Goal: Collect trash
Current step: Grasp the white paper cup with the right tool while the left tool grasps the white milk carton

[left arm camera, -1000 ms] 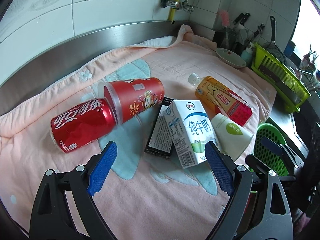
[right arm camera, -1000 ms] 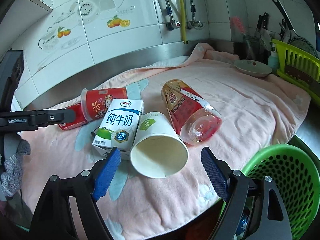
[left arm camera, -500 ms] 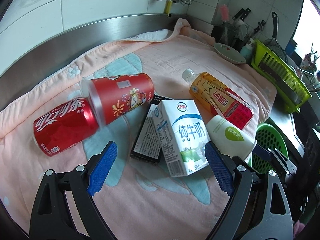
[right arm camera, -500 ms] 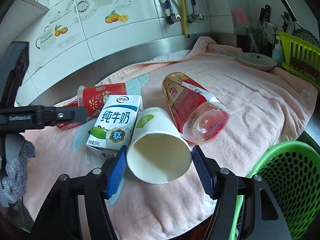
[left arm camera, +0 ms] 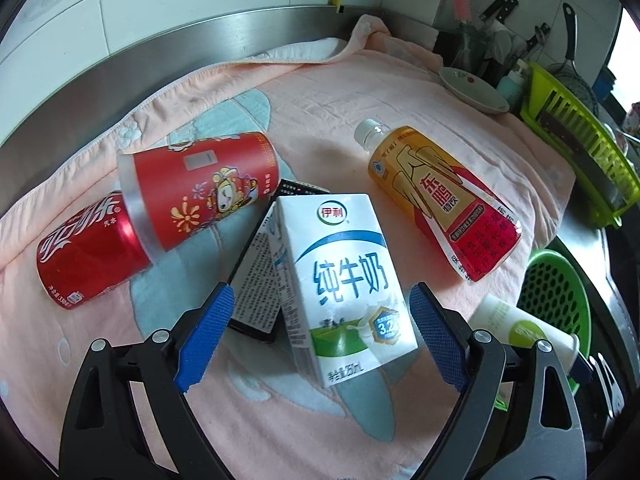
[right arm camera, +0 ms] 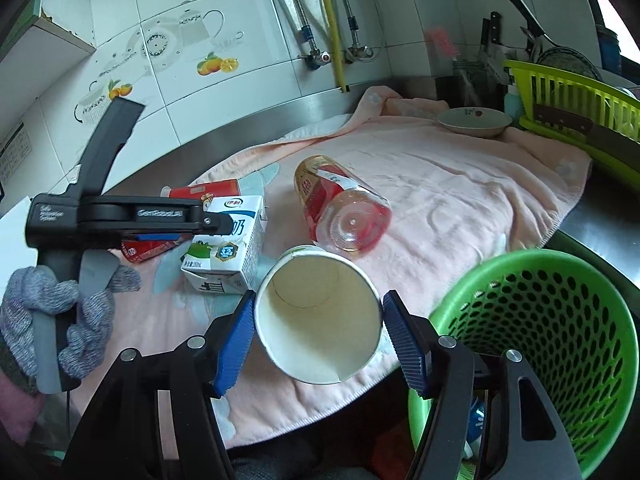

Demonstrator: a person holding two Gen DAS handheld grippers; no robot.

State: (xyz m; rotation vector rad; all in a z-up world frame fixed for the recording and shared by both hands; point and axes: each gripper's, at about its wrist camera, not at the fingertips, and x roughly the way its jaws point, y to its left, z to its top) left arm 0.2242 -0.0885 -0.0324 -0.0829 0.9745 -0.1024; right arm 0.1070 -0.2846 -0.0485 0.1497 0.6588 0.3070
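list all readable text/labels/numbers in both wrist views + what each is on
"伊利", "纯牛奶", "3.2", "250mL": white and blue milk carton
"可口可乐", "330": red drink can
"东鹏": orange and red plastic drink bottle
"GenRobot.ai": black left gripper, on its side in the right wrist view
Too small or blurred: the fine print on the black flat box, the red cartoon-printed cup and the white paper cup.

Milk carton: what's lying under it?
A flat black packet with printed text sticks out from beneath the milk carton, on the pink towel. How far it extends underneath is covered, as is anything else there.
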